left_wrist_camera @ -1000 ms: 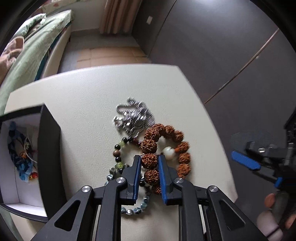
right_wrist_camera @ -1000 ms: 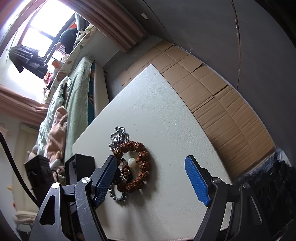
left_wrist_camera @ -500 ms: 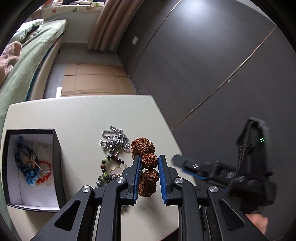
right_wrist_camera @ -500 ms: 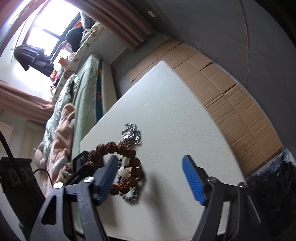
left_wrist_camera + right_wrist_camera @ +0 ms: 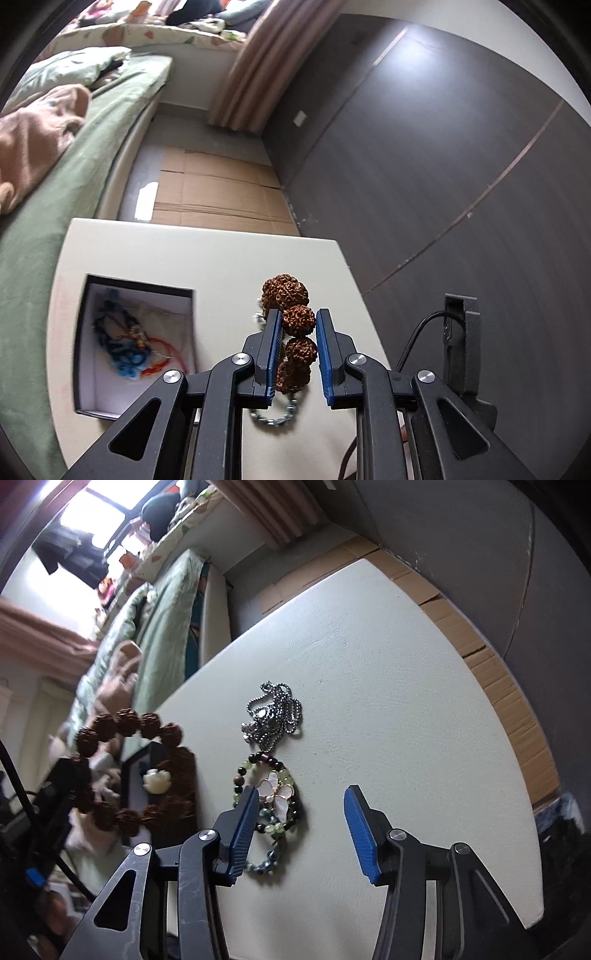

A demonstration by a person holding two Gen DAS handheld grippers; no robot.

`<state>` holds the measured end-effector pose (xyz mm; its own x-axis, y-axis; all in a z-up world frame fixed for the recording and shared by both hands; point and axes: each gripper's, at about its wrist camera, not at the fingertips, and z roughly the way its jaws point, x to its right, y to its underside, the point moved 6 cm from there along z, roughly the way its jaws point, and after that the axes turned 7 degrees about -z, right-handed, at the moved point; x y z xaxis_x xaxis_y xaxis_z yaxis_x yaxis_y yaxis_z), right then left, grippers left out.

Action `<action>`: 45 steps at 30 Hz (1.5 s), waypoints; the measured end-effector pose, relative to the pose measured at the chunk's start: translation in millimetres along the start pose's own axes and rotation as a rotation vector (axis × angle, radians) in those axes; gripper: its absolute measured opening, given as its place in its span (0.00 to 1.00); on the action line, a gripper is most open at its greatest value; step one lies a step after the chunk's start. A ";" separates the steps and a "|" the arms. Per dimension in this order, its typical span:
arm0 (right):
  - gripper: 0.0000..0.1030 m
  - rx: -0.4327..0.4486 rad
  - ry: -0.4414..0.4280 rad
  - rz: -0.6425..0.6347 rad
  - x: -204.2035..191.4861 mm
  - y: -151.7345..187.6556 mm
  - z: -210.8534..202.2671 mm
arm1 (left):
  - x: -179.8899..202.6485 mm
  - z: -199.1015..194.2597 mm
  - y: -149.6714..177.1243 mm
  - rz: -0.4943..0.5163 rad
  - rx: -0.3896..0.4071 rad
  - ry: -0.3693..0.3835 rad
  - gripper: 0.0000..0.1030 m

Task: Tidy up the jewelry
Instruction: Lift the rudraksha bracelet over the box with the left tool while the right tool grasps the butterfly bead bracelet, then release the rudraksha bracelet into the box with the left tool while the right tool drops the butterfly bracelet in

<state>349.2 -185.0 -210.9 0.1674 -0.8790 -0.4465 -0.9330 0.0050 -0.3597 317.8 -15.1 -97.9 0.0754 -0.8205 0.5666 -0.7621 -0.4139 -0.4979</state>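
My left gripper [image 5: 297,323] is shut on a brown seed-bead bracelet [image 5: 295,321] and holds it in the air above the white table [image 5: 221,251]. The same bracelet [image 5: 129,771], with one white carved bead, hangs at the left of the right wrist view. A black box [image 5: 83,343] with a white lining stands left of it and holds blue and red cords. My right gripper [image 5: 301,805] is open and empty just above a green-bead bracelet with a shell flower [image 5: 273,794]. A silver chain [image 5: 273,712] lies beyond it.
A bed with green covers [image 5: 55,184] runs along the left of the table. Cardboard sheets [image 5: 218,195] cover the floor beyond the table. A dark wall [image 5: 443,166] stands to the right. A small bead strand [image 5: 271,411] lies under my left fingers.
My left gripper has lifted the brown bracelet off the table and moved it left toward the box. The green-bead bracelet that lay partly under it is now uncovered. My right gripper stays open.
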 end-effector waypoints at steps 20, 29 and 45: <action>0.43 -0.055 0.200 -0.199 -35.3 -1.6 38.6 | -48.1 -27.0 -21.6 -0.140 0.073 -0.028 0.19; 0.24 -0.070 0.243 -0.267 -36.4 5.1 36.5 | -52.2 -29.8 -22.9 -0.146 0.076 -0.038 0.19; 0.24 0.058 0.020 -0.120 -31.7 -9.6 -10.0 | -72.1 -52.4 -22.8 -0.143 0.071 -0.107 0.19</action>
<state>349.7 -161.9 -185.1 0.2697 -0.8845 -0.3808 -0.8866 -0.0737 -0.4567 296.0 74.2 -93.1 0.2506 -0.7866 0.5643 -0.6914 -0.5534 -0.4645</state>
